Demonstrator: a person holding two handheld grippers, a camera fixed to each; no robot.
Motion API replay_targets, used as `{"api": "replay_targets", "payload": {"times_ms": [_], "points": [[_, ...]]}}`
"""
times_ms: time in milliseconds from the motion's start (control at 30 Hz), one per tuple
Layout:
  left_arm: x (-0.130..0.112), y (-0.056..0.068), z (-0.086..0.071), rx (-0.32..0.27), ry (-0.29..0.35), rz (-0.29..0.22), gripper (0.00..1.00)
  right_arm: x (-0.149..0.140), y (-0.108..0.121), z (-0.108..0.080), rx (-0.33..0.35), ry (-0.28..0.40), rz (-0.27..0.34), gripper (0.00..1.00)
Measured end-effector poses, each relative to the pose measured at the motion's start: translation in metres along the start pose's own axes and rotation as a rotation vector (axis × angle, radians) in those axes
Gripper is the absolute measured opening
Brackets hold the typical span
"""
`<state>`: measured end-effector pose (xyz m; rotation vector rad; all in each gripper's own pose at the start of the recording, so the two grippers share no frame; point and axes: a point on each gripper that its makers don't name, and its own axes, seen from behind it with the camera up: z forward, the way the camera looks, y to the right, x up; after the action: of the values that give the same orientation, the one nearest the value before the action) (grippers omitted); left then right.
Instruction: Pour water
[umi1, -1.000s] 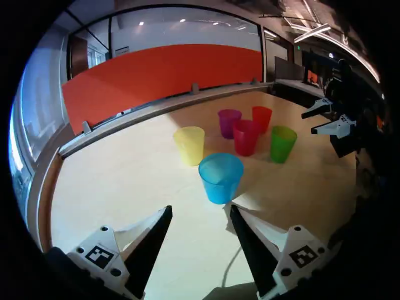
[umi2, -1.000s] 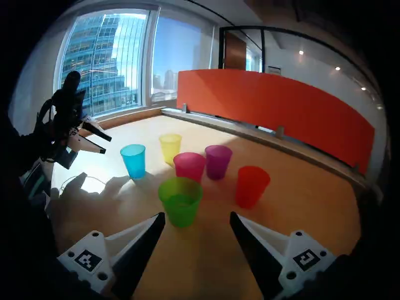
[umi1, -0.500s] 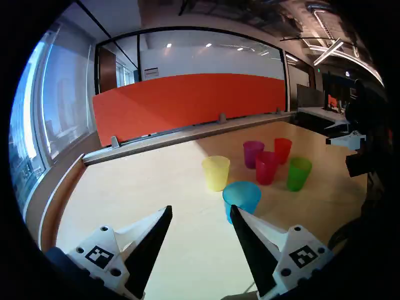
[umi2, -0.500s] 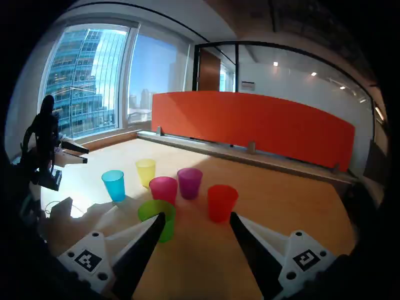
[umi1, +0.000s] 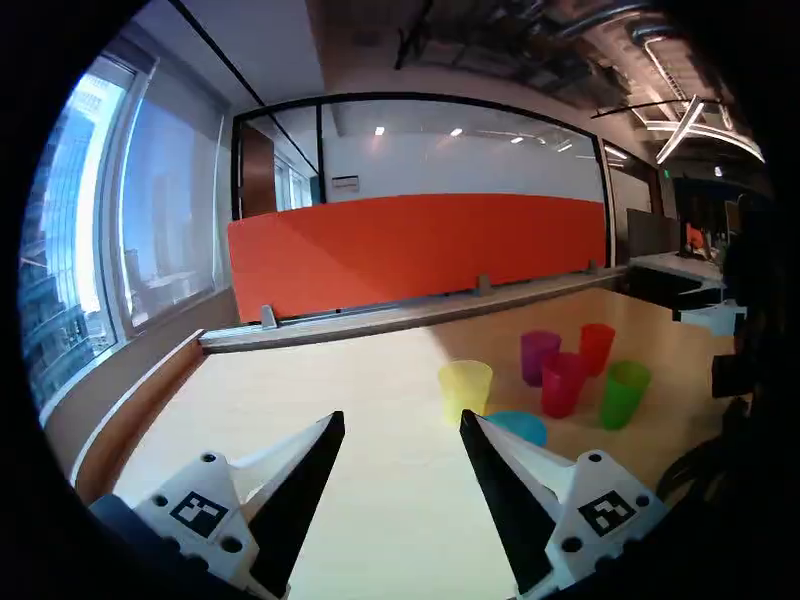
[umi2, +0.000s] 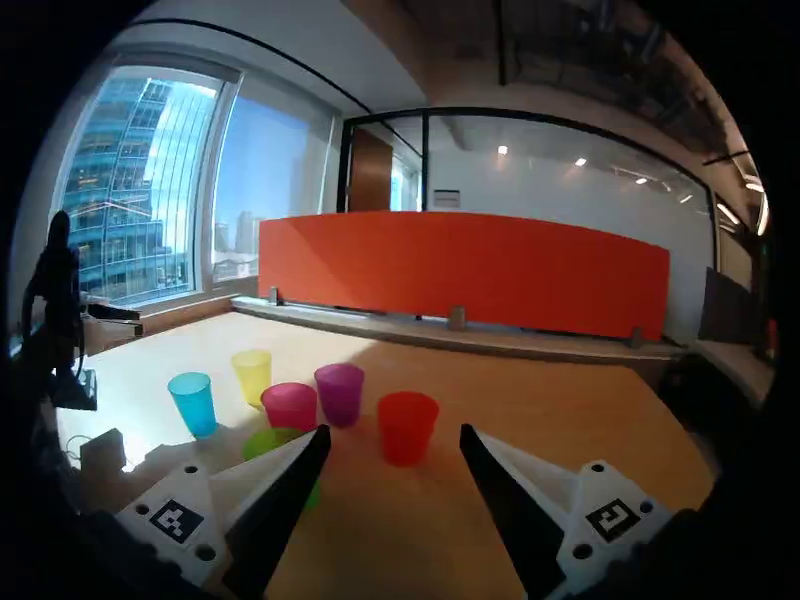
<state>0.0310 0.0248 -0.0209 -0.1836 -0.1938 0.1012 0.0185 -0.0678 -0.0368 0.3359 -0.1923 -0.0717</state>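
The left claw (umi1: 400, 420), open and empty, hides half the blue cup (umi1: 521, 426). The right claw (umi2: 393, 432), open too, hides most of the green cup (umi2: 263, 442).

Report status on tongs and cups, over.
Left tongs open, empty; right tongs open, empty. Translucent blue plastic cup nearest left tongs, green plastic cup nearest right, both upright on wooden table. Nothing between tongs and cups.

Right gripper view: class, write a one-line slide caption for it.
Open right gripper faces the red cup among six coloured cups on a wooden table.
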Motion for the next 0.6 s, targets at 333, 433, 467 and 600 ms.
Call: {"api": "replay_targets", "payload": {"times_ms": [333,433,467,600], "points": [[0.002,-0.003,-0.001,0.079,0.052,-0.044,0.85,0.023,0.019,-0.002,-0.135,0.114,0.016,1.00],[0.005,-0.005,-0.002,0.100,0.067,-0.048,0.85,0.033,0.025,-0.004,-0.171,0.146,0.015,1.00],[0.007,-0.005,-0.002,0.106,0.073,-0.049,0.85,0.036,0.027,-0.005,-0.182,0.156,0.014,1.00],[0.015,-0.005,-0.003,0.121,0.097,-0.051,0.85,0.047,0.032,-0.008,-0.213,0.184,0.006,1.00]]}}
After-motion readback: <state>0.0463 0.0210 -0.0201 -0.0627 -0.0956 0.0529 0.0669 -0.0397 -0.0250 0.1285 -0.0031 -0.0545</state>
